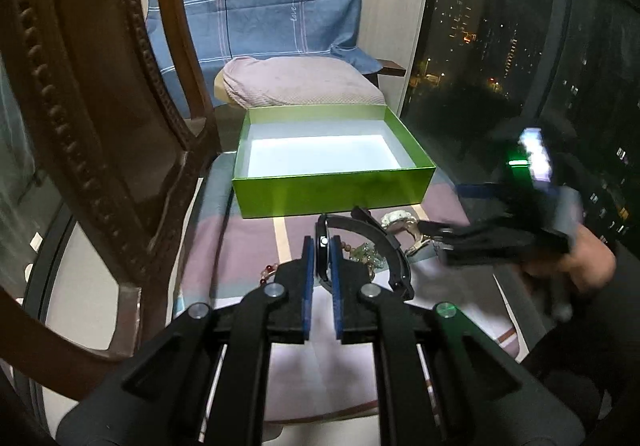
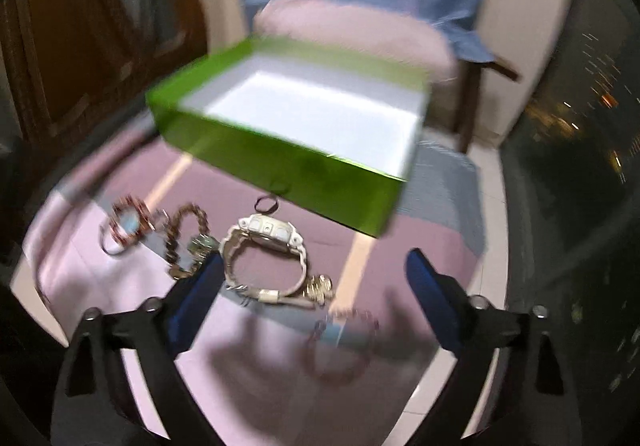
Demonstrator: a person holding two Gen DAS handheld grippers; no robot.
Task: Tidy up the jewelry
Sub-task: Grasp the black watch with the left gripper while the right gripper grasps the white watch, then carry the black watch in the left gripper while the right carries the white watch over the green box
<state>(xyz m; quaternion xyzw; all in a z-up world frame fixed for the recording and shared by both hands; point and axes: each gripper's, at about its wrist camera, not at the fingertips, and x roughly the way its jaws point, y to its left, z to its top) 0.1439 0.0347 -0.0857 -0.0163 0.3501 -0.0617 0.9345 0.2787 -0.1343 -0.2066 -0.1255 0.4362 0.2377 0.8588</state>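
Observation:
My left gripper [image 1: 322, 248] is shut on a black watch [image 1: 372, 238], held edge-on above the cloth, its strap arching to the right. An open green box [image 1: 336, 190] with a white inside stands just beyond it, empty. My right gripper [image 2: 314, 266] is open wide above a white watch [image 2: 266, 246] on the cloth; the view is blurred. Bead bracelets [image 2: 128, 226] and a brown bead chain [image 2: 188, 234] lie left of the white watch. A dark bracelet [image 2: 340, 342] lies under the right gripper. A small dark ring [image 2: 266, 203] lies by the box [image 2: 280, 166].
A striped pink and white cloth [image 1: 248, 246] covers the table. A carved wooden chair back [image 1: 100, 126] stands close on the left. A pillow [image 1: 296, 82] and blue sheet lie behind the box. A dark window [image 1: 500, 46] is on the right.

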